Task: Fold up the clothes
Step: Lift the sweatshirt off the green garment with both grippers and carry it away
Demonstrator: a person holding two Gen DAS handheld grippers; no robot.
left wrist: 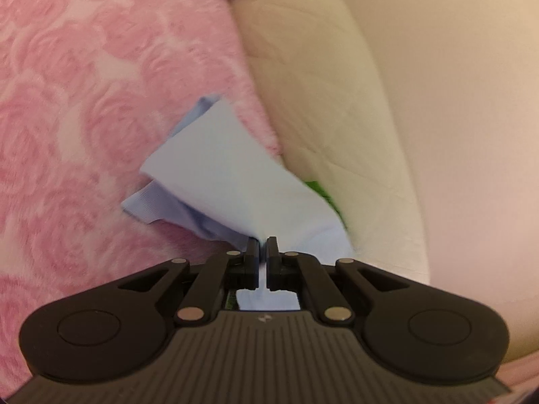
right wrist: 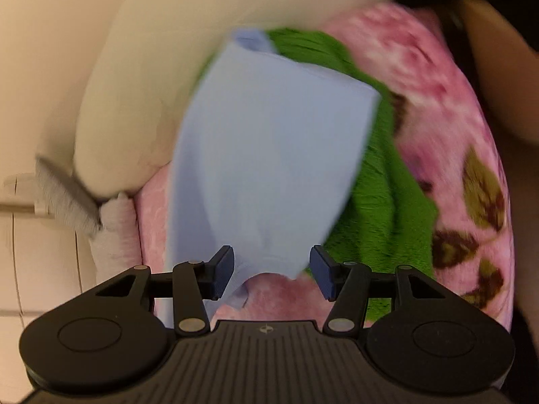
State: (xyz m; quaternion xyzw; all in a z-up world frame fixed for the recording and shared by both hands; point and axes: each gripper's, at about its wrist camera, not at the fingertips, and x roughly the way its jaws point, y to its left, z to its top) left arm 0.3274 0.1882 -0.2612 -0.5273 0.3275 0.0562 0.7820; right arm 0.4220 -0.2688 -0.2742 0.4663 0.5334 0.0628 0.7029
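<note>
The light-blue garment (left wrist: pixel 219 175) is pinched at its near edge by the left gripper (left wrist: pixel 263 247), stretching straight ahead lengthwise, while the right gripper (right wrist: pixel 272 267) is held apart astride its near hem.

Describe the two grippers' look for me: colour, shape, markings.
Both match: matte black plastic. The left gripper and right gripper each have a ribbed body with a small pale logo at its front edge, two round housings at the sides, and linkage bars with silver pivot pins. The right fingers carry dark blue ribbed pads. No cables or sleeves show.
</note>
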